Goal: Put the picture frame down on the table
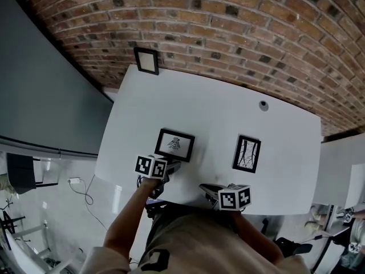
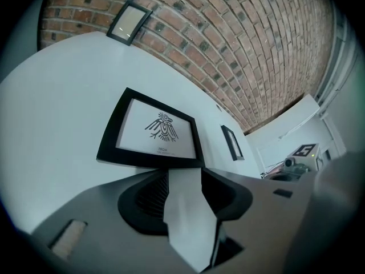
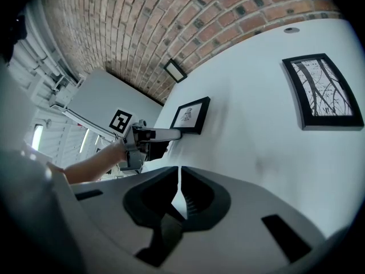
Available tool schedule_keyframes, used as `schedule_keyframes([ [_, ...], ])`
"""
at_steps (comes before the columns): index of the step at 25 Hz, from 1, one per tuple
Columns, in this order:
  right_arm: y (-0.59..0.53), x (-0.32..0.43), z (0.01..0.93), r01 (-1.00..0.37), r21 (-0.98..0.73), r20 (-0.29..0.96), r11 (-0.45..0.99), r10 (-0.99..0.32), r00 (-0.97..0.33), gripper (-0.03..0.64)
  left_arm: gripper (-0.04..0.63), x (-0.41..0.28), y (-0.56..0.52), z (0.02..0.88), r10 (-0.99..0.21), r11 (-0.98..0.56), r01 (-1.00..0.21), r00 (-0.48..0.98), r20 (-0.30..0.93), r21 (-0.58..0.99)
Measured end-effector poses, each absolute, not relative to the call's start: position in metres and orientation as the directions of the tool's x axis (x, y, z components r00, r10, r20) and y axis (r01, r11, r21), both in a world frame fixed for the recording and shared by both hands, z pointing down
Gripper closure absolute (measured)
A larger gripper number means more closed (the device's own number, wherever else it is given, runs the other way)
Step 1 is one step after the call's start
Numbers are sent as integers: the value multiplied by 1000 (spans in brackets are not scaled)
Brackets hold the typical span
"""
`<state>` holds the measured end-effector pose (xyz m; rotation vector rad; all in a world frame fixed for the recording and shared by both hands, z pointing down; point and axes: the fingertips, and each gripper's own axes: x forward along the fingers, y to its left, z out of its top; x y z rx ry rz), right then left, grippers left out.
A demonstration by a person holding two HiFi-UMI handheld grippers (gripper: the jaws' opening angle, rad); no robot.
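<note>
From above, the white table (image 1: 217, 113) stands against a brick wall (image 1: 239, 27), and the picture frame (image 1: 174, 144) with the bird drawing sits near its front edge, in front of the person's left hand. The left gripper (image 1: 177, 165) reaches to that frame's near edge, while the right gripper (image 1: 208, 188) hovers by the table's front edge, well short of a second frame (image 1: 247, 153) lying to the right. A small frame (image 1: 146, 60) rests against the wall at the far corner. The left gripper view shows its jaws apart, bare table between them, and the bird frame's lower edge just at their tips; the frame looks propped up, tilted back. The right gripper view shows its jaws together with nothing between them, the second frame flat on the table off to the right.
</note>
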<state>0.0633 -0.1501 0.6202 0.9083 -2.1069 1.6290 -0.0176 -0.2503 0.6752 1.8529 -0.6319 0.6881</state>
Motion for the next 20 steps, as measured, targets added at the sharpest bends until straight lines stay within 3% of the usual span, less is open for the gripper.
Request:
schedule_keyframes([
  [7,-157,59,608,-693,-682,627,233,-301,-718,603,422,-31,-246,632,-237,-386,-671,735,635,633],
  [16,-170,34,583,-735,-585,655,343,-335,-677,603,553,-69,-236,586,-371,-443,-672,740,561,593],
  [20,-163,24,578,-745,-563,660,358,-348,-666,603,575,-76,-229,575,-399,-475,-663,748,530,578],
])
